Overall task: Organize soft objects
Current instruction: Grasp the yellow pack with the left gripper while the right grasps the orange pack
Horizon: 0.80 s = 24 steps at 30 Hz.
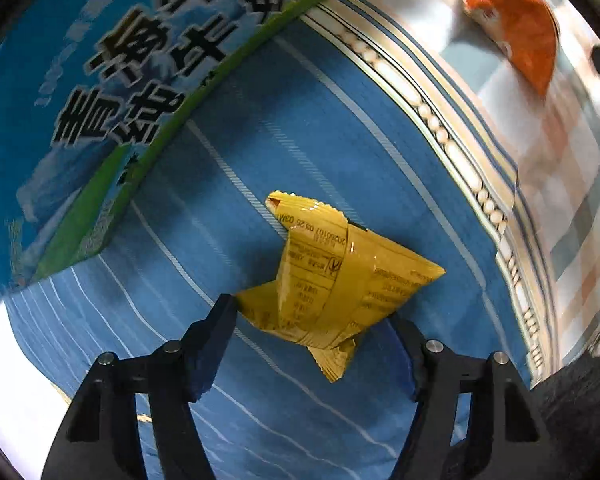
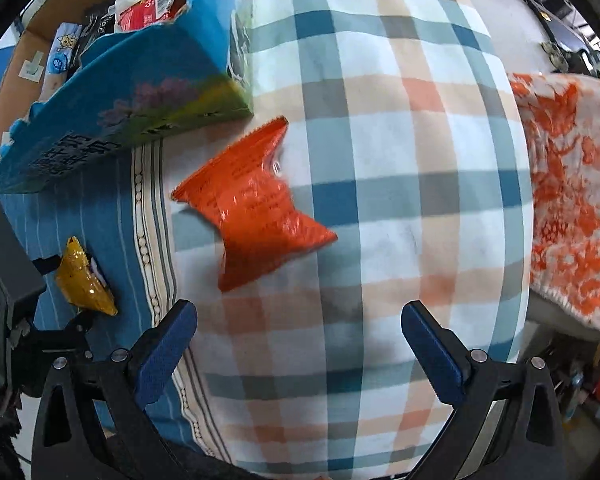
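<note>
My left gripper is shut on a yellow snack packet, crumpled between its fingers just above the blue striped cloth. The packet also shows in the right wrist view, held by the left gripper at the far left. My right gripper is open and empty over the plaid cloth. An orange snack packet lies a little beyond its fingertips, blurred; it also shows in the left wrist view at the top right.
A blue milk carton box stands close on the left of the yellow packet; in the right wrist view the box holds several packets. An orange-and-white patterned towel hangs at the right edge.
</note>
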### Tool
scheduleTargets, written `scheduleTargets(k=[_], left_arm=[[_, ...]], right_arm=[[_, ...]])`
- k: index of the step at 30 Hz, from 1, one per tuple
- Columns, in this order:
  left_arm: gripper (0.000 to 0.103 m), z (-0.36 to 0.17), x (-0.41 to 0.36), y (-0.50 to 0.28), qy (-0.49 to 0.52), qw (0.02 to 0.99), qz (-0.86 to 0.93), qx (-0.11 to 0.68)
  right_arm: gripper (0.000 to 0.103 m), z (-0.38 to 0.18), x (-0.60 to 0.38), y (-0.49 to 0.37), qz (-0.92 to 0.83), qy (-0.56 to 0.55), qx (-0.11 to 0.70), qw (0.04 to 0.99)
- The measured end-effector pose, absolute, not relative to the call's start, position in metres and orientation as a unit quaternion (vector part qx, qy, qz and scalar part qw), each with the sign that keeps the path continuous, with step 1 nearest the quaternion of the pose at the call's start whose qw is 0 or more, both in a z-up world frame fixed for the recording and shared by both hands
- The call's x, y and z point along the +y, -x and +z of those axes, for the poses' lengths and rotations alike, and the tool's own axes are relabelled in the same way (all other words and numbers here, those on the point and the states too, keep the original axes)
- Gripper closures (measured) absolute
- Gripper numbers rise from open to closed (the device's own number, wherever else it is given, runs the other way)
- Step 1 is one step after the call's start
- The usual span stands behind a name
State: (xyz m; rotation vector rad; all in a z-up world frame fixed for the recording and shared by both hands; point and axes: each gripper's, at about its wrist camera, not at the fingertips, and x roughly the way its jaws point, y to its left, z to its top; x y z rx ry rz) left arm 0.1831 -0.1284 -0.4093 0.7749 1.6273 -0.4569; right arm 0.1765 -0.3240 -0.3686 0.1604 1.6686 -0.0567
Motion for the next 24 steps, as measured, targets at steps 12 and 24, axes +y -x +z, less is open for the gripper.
scheduleTargets(k=[12, 24], left_arm=[[0.059, -0.397, -0.045, -0.182, 0.014, 0.620, -0.051, 0.783], [0.038, -0.359, -0.028, -0.175, 0.006, 0.649, -0.032, 0.760]], right_arm=[[0.033, -0.410, -0.329, -0.207, -0.012, -0.109, 0.741, 0.662], [0.035, -0.399, -0.309, -0.162, 0.028, -0.100, 0.768, 0.632]])
